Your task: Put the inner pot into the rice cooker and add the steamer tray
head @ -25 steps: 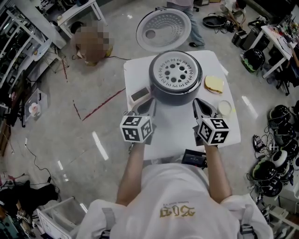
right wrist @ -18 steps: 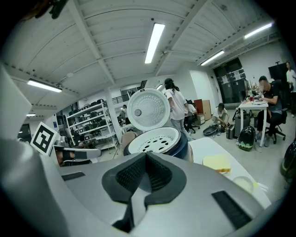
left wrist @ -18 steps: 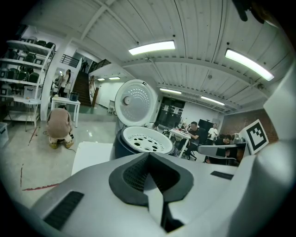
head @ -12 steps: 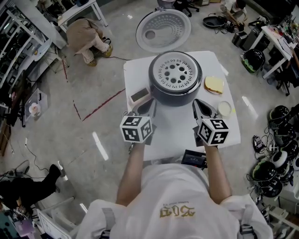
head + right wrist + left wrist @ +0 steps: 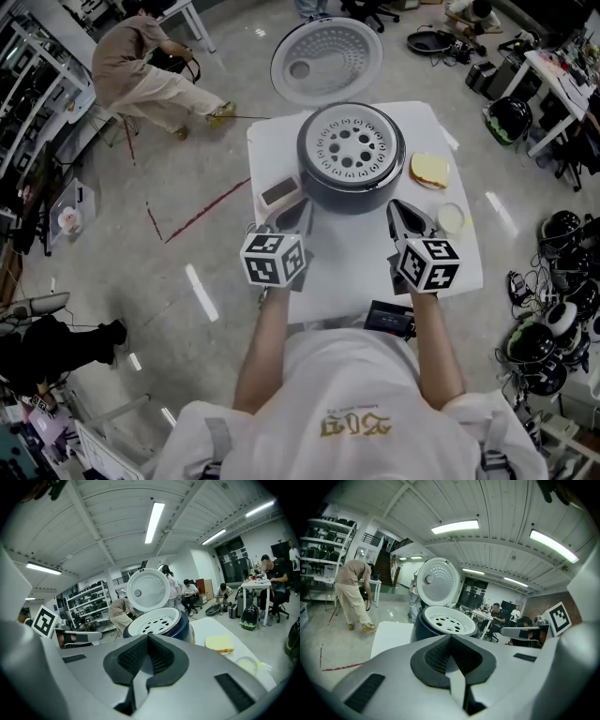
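Observation:
The dark rice cooker [image 5: 352,183] stands at the middle of the white table [image 5: 272,141] with its lid [image 5: 326,61] swung up and back. A white steamer tray [image 5: 352,142] with round holes sits in the cooker's mouth and hides whatever lies beneath it. My left gripper [image 5: 297,216] is shut and empty, just short of the cooker's near left side. My right gripper [image 5: 402,216] is also shut and empty, at the near right side. In the left gripper view the tray [image 5: 449,619] shows beyond the gripper [image 5: 451,641]; in the right gripper view the tray [image 5: 154,620] shows beyond the gripper [image 5: 147,639].
A small rectangular box [image 5: 280,192] lies left of the cooker. A yellow sponge-like piece on a plate [image 5: 430,169] and a small round white dish [image 5: 451,217] lie to the right. A black device [image 5: 389,319] sits at the table's near edge. A person [image 5: 141,70] bends at the far left.
Both grippers and the cooker stay where they were. Only the person in the background at the upper left has shifted.

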Tool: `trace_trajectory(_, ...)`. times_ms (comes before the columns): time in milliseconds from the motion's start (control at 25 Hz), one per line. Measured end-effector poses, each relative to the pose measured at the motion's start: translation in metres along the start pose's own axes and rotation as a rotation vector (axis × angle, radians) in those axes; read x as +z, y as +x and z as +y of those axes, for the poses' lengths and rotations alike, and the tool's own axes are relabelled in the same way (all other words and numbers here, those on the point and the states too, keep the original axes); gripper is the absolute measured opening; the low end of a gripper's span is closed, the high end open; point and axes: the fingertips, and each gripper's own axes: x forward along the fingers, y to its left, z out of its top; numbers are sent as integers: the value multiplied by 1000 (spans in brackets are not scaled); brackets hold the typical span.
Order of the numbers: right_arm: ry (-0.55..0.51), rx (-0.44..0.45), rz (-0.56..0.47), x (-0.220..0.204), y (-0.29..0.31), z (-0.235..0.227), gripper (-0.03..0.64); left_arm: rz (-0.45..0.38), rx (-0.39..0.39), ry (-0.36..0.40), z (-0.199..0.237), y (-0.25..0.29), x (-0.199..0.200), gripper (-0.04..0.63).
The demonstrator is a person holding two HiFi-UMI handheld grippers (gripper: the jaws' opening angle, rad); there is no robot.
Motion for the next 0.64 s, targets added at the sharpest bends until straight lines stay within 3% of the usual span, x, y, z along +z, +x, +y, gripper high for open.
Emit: trace_trajectory(640, 18, 9, 6, -4, -1, -4, 12, 6, -7, -14, -2, 4, -5, 17)
